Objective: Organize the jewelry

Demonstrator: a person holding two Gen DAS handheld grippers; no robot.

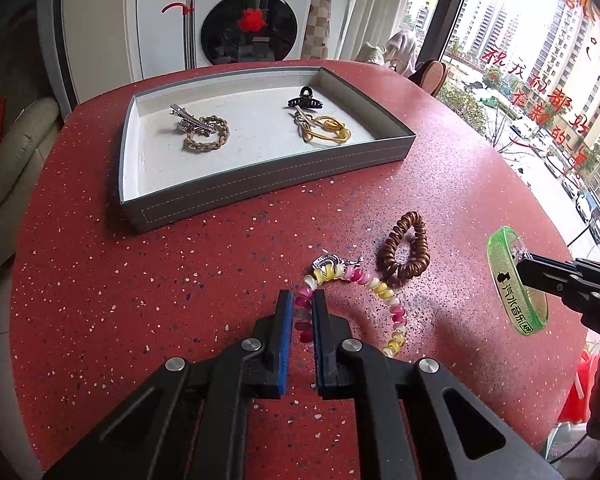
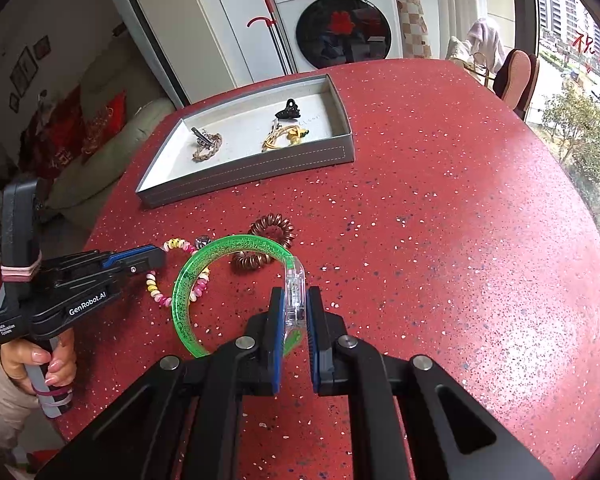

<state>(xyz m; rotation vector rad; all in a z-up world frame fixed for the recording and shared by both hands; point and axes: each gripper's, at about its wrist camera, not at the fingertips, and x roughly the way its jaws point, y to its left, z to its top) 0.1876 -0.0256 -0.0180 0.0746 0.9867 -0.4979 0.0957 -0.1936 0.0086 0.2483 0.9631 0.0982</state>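
My left gripper is shut on a pink-and-yellow spiral bead bracelet, which lies on the red speckled table. Its blue pads pinch the bracelet's left side. A silver charm sits at the top of the bracelet. To its right lies a brown coil hair tie. My right gripper is shut on the clear clasp of a green translucent bangle, held just above the table. A grey tray stands further back.
In the tray lie a tan braided bracelet with a silver clip, a black claw clip and a yellow hair tie. A washing machine stands behind the table. A hand holds the left gripper's handle at the table's edge.
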